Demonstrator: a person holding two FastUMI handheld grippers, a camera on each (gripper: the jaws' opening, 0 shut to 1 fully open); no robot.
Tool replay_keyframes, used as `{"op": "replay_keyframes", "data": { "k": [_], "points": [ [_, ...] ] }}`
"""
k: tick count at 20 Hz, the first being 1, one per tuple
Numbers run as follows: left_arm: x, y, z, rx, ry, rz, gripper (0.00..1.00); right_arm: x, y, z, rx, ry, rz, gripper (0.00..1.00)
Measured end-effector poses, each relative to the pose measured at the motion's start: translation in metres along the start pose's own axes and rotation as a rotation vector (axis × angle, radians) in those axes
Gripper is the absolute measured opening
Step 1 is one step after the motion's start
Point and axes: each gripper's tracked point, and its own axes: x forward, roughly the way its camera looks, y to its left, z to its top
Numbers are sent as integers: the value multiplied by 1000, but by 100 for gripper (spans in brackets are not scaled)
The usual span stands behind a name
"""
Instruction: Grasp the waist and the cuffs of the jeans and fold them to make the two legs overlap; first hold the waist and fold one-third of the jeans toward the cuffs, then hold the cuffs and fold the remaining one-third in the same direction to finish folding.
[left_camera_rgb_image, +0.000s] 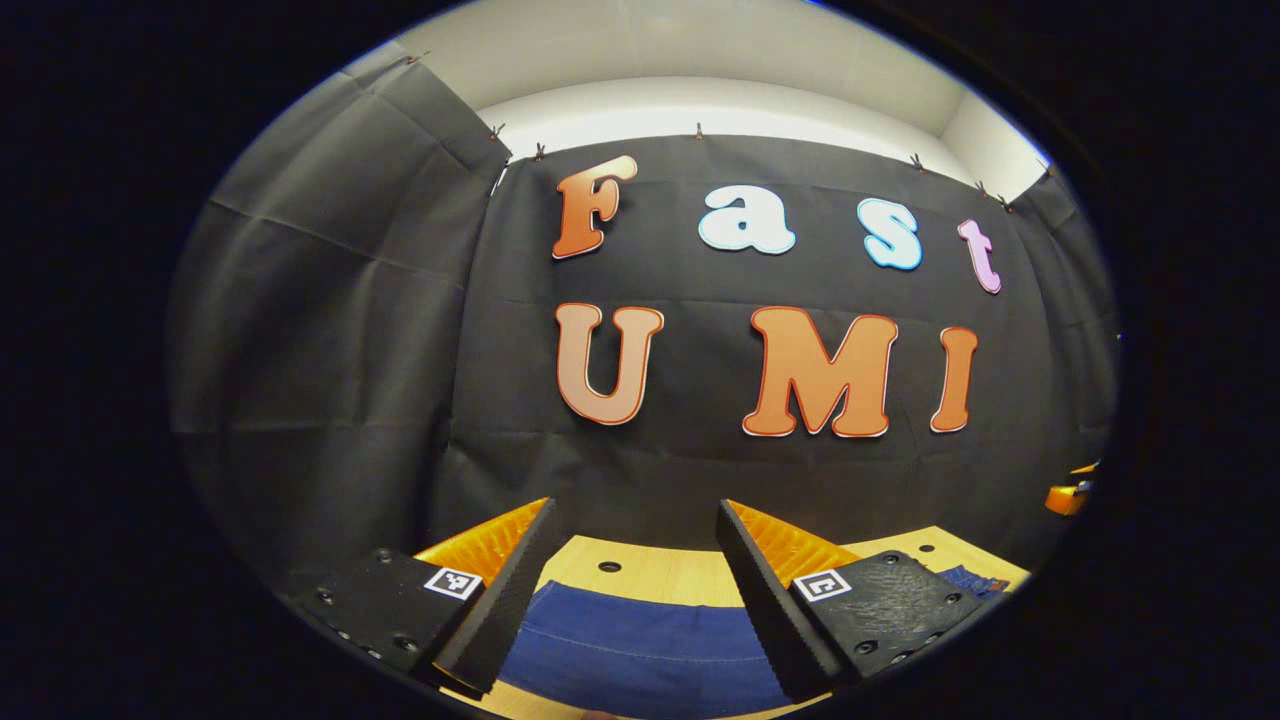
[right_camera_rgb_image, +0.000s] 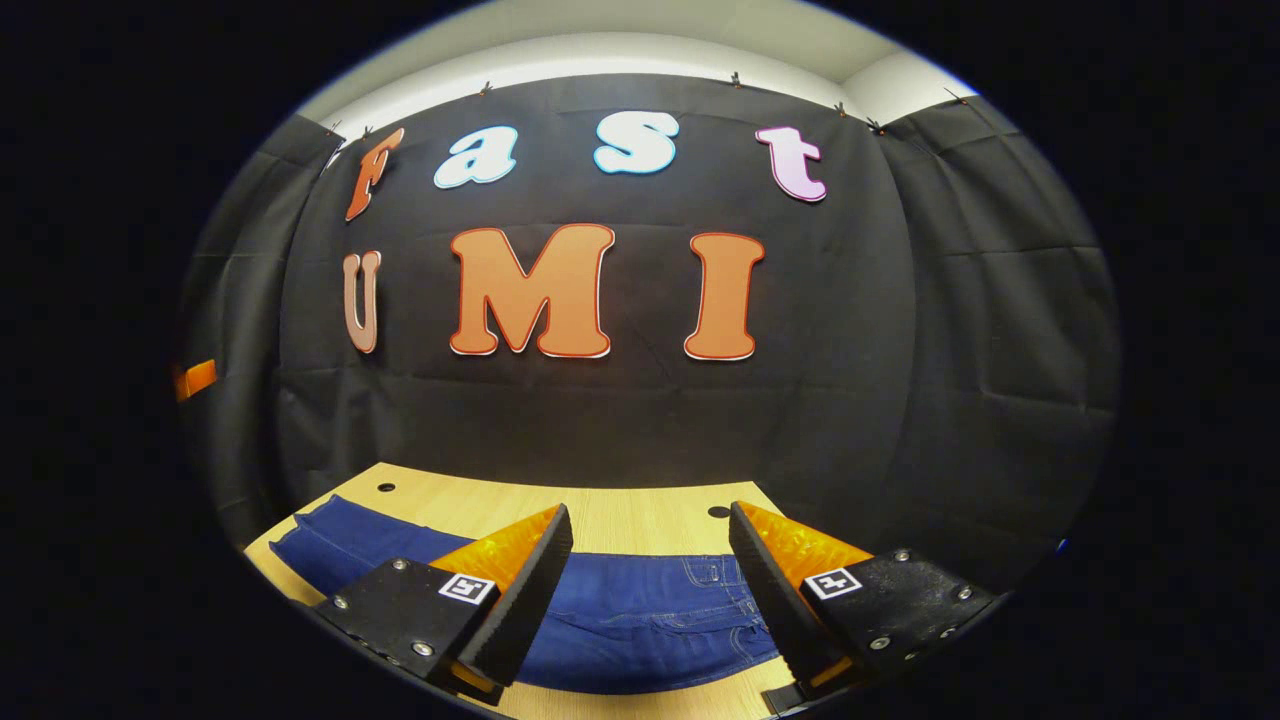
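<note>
Dark blue jeans (right_camera_rgb_image: 640, 610) lie flat across a light wooden table (right_camera_rgb_image: 640, 515). In the right gripper view the waist end with pocket stitching (right_camera_rgb_image: 725, 590) lies between my fingers, and a leg (right_camera_rgb_image: 335, 535) runs off to the left. My right gripper (right_camera_rgb_image: 650, 590) is open above the jeans, holding nothing. In the left gripper view a plain stretch of the jeans (left_camera_rgb_image: 640, 650) lies under my left gripper (left_camera_rgb_image: 635, 590), which is open and holds nothing. A bit of denim (left_camera_rgb_image: 975, 580) shows at the right past its finger.
The black cloth wall stands close behind the table's far edge. Small round holes (left_camera_rgb_image: 609, 566) dot the tabletop (left_camera_rgb_image: 650, 570) near the back. An orange part of the other gripper (left_camera_rgb_image: 1068, 495) shows at the far right of the left gripper view.
</note>
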Motion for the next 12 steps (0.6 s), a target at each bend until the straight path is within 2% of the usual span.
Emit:
{"op": "replay_keyframes", "data": {
  "k": [3,4,6,7,11,12],
  "points": [
    [2,-2,-1,26,-4,-9,97,3,1,-3,-10,6,0,97],
    [3,-2,-3,34,-4,-11,95,3,1,-4,-13,11,0,100],
    [7,1,-10,56,-1,-12,97,8,4,-8,-15,21,4,100],
    [9,3,-15,81,7,-25,97,9,6,-10,-14,26,9,97],
    [18,19,-60,317,72,-39,97,16,14,-23,-26,56,22,97],
    [20,23,-75,387,105,-44,100,17,17,-25,-30,66,29,97]
  ]
}}
